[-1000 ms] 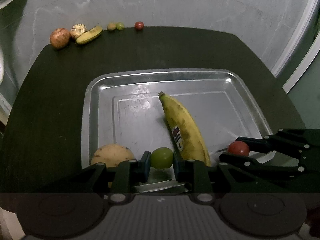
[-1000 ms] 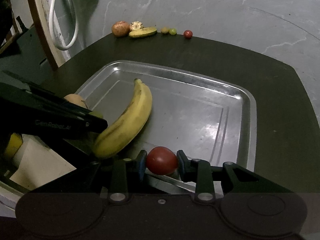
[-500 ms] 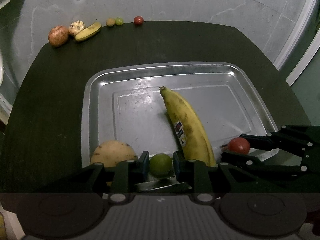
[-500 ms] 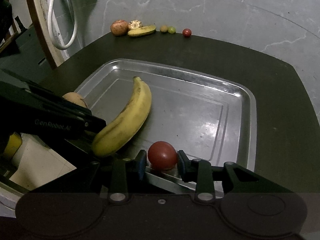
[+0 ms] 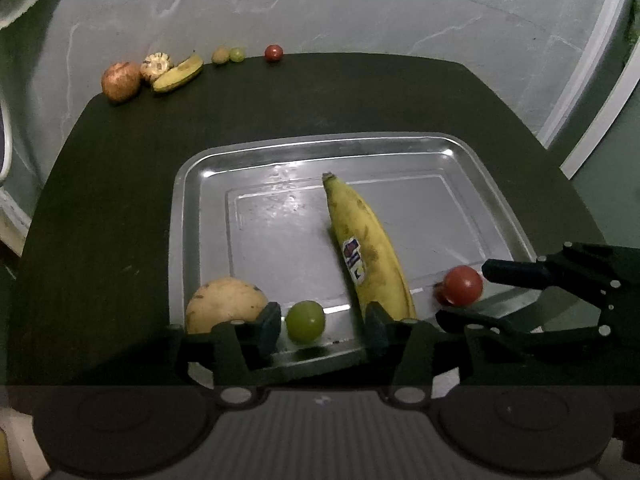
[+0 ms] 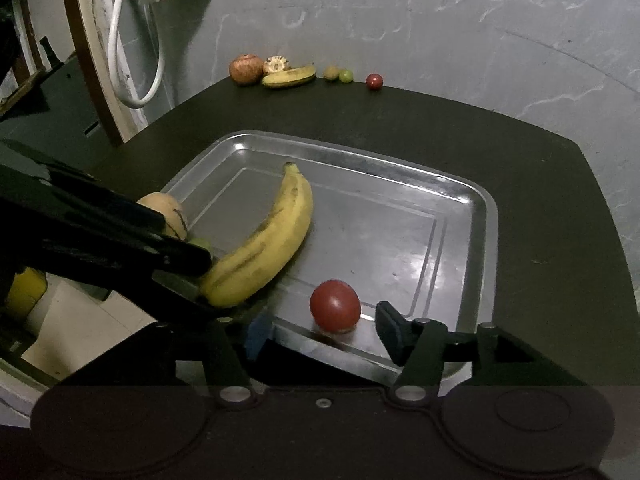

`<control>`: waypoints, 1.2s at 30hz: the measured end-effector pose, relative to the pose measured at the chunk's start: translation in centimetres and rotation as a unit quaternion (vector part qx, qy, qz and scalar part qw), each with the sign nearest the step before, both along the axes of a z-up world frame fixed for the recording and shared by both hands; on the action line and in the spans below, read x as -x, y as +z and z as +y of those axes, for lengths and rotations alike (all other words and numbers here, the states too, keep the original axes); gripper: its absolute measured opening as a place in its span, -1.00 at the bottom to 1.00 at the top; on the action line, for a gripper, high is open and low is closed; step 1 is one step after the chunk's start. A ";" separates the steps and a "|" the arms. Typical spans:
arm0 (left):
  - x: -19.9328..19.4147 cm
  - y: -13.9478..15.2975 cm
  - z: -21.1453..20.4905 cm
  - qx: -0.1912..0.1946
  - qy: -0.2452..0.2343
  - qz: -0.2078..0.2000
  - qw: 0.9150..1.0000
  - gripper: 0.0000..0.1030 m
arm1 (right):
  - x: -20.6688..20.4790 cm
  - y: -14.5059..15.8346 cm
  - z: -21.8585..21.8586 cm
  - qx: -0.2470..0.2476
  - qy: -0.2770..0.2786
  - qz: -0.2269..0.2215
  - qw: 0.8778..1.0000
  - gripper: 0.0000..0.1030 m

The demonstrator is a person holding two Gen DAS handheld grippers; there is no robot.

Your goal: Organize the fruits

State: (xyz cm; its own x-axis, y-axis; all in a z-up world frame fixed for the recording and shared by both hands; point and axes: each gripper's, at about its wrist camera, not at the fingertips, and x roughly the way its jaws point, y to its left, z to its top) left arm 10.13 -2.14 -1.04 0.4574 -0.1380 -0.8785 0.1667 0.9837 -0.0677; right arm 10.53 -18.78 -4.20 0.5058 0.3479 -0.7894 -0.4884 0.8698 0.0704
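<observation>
Banana (image 5: 370, 256) w/ blue sticker, text unreadable, ctr frame; shiny metal tray (image 5: 480, 168). Left gripper (image 5: 322, 326) + right gripper (image 6: 322, 330) opening, released: round green fruit (image 5: 305, 321), glossy tomato (image 6: 335, 306) loose between jaws.

A dark table (image 5: 120, 200) carries a metal tray (image 5: 180, 240) and a far-edge fruit row (image 5: 176, 74).

My left hand-held gripper (image 6: 176, 264) crosses the right wrist view and covers most of the green fruit (image 6: 200, 242), the lower half of the tan round fruit (image 6: 166, 214) and the banana's (image 6: 264, 248) near end. In the left wrist view its own finger (image 5: 269, 326) hides the tan fruit's near side. The far row of small fruits (image 5: 228, 55) is too small to name. The counter's (image 5: 100, 240) near edge is cut off behind the gripper bodies.
</observation>
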 end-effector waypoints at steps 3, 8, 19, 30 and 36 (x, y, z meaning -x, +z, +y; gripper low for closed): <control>0.6 0.5 -0.1 -0.004 -0.001 -0.006 1.000 0.22 | 0.5 0.2 -0.4 0.000 -0.001 -0.002 1.000 0.34; 1.5 1.2 -0.1 -0.010 -0.001 -0.007 1.000 0.51 | 1.0 0.5 -0.9 -0.003 -0.004 0.000 1.000 0.54; 3.9 2.1 1.6 -0.027 0.034 0.027 0.999 0.89 | 2.0 1.1 -1.7 -0.010 -0.009 0.004 1.000 0.92; 4.1 2.2 3.9 -0.058 0.093 0.052 0.993 0.99 | 1.2 1.5 -2.2 -0.005 -0.030 -0.005 1.000 0.99; 3.6 2.5 4.4 -0.068 0.113 0.056 0.990 0.99 | 0.4 1.9 -2.7 -0.006 -0.053 -0.017 0.998 0.99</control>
State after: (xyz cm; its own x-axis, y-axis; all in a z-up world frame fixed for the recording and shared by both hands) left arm 6.51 2.29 1.48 0.3618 0.0797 -0.9289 -0.0593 0.9963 0.0624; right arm 10.18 -21.46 -2.27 0.5664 0.2993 -0.7679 -0.3951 0.9163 0.0657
